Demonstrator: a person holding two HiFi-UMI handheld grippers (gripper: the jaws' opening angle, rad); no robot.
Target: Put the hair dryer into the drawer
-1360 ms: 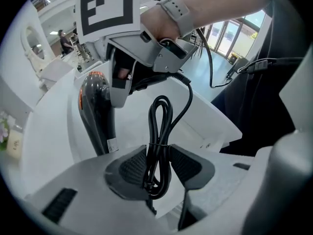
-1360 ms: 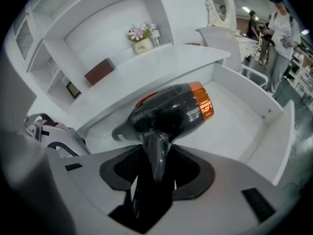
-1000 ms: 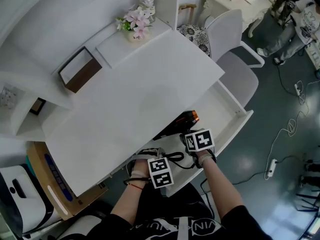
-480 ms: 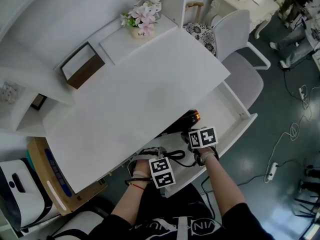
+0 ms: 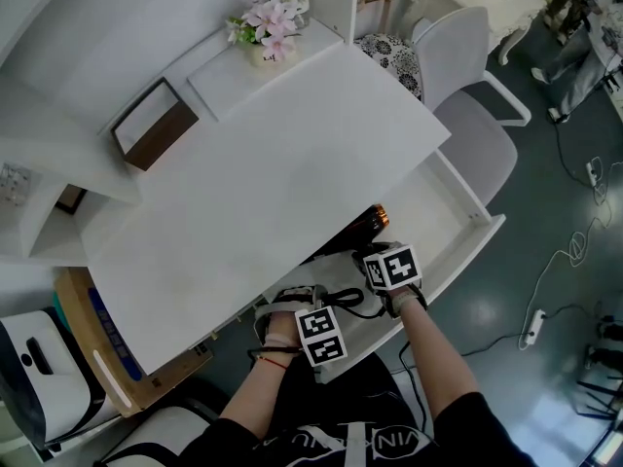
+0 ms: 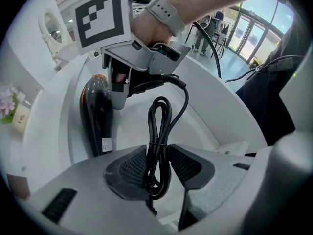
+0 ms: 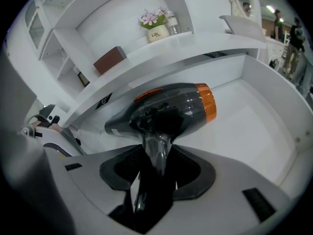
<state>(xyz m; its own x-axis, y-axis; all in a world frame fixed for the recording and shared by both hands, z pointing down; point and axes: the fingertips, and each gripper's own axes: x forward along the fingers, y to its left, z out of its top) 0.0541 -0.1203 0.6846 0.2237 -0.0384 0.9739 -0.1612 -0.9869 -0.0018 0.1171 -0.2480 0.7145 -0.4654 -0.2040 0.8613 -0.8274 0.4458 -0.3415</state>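
A: With the left hand-held gripper (image 6: 157,168), pinching the looped black cord (image 6: 159,126). Pads pressed to the bundle from both sides, loop standing up out of the jaws.

B: And with the right hand-held gripper (image 7: 159,168)?

A: Clamped on the handle of the hair dryer (image 7: 166,109), pads tight against both flanks of it. Both dipped into the drawer (image 5: 456,230), close together but apart, left one nearer the person's body.

B: Whereabouts, the hair dryer?

A: Inside the open drawer, low over its white floor, partly tucked under the front edge of the desk (image 5: 273,183). Dark barrel lying crosswise, orange ring turned toward the chair end of the drawer. Resting on the floor or just off it: cannot tell.

B: Joined to the cord?

A: Yes. Running from the tied bundle up to the foot of the handle, plain in the left gripper view. Bundle and barrel both within the drawer walls.

B: Anything further back on the desk?

A: On the raised ledge, a pot of pink flowers (image 5: 265,29) and, further along, a brown box (image 5: 156,134). Beyond the desk's end, beside the drawer, a white chair (image 5: 467,86).
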